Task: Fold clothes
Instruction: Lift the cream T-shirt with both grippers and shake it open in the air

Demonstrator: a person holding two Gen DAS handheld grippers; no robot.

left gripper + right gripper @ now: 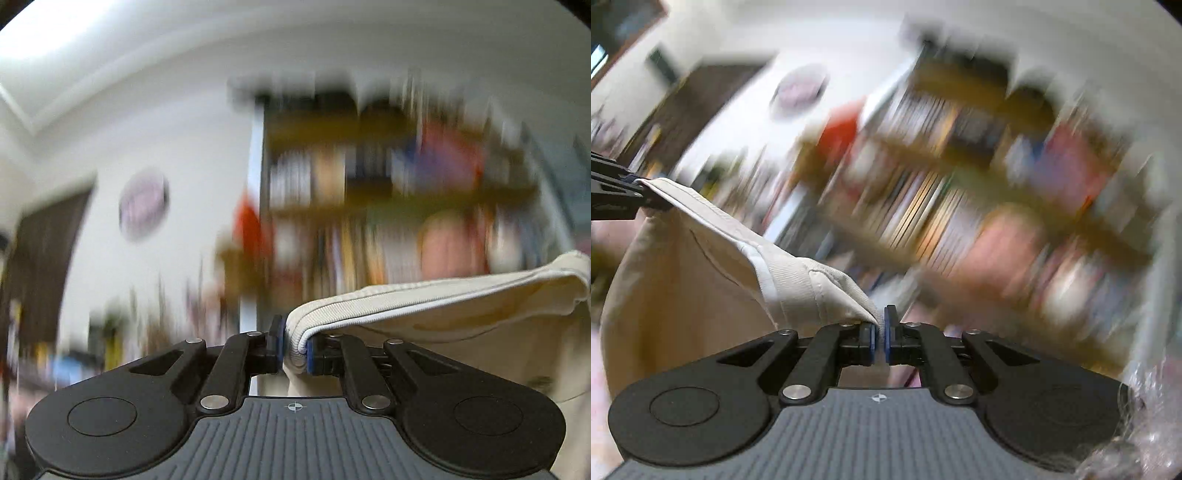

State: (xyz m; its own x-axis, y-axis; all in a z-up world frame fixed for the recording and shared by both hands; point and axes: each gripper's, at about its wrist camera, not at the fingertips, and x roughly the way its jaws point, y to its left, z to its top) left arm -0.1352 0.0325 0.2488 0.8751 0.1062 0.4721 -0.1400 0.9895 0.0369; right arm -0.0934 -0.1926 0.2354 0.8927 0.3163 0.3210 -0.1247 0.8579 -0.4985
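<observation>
A cream garment with a ribbed waistband [424, 299] hangs in the air between both grippers. My left gripper [294, 347] is shut on one end of the ribbed band. My right gripper [881, 338] is shut on the other end of the same band [798, 280]. The cloth [683, 295] hangs down below the stretched band. The left gripper also shows in the right wrist view [624, 192] at the far left, clamped on the band. Both views point up and are blurred by motion.
A wooden bookshelf [388, 192] full of books and coloured things fills the background, also in the right wrist view [997, 184]. A white wall with a round plaque [144, 203] and a dark doorway [40, 266] lies to the left. Crinkled clear plastic [1141, 417] sits at lower right.
</observation>
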